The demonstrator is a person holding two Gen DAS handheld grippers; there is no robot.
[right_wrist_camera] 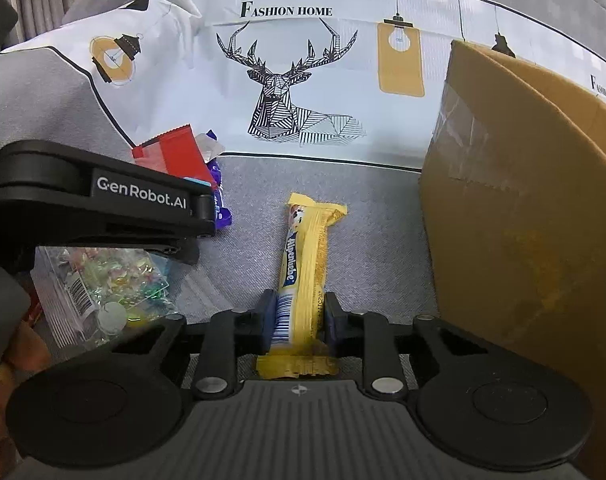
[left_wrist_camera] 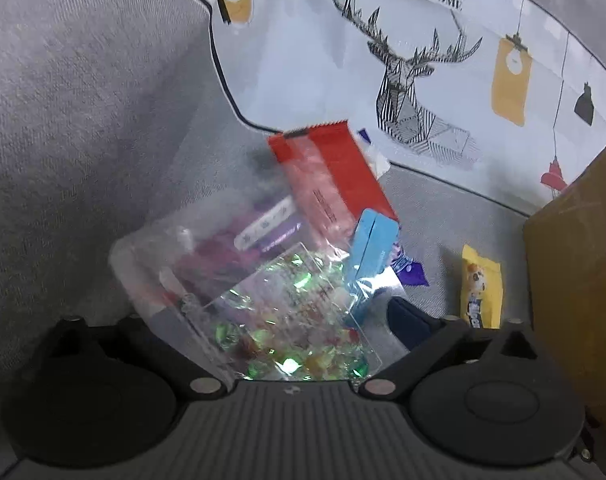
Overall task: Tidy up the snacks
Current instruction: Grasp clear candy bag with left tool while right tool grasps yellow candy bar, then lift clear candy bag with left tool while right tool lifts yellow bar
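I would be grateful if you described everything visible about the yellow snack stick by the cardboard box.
The yellow snack stick is a long, slim pack in glossy yellow wrapper with crimped ends, a blue-and-white logo along its length and a barcode near the lower end. It lies flat on the grey fabric, lengthwise away from the camera, left of the cardboard box. The right gripper has its pads pressed against both sides near the barcode end.

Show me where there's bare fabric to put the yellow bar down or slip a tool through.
Bare grey fabric lies between the yellow bar and the cardboard box, a narrow strip. A wider patch lies between the bar and the purple wrapper, running up to the deer-print cloth. The far left is crowded: clear candy bag, red packet and blue packet overlap.
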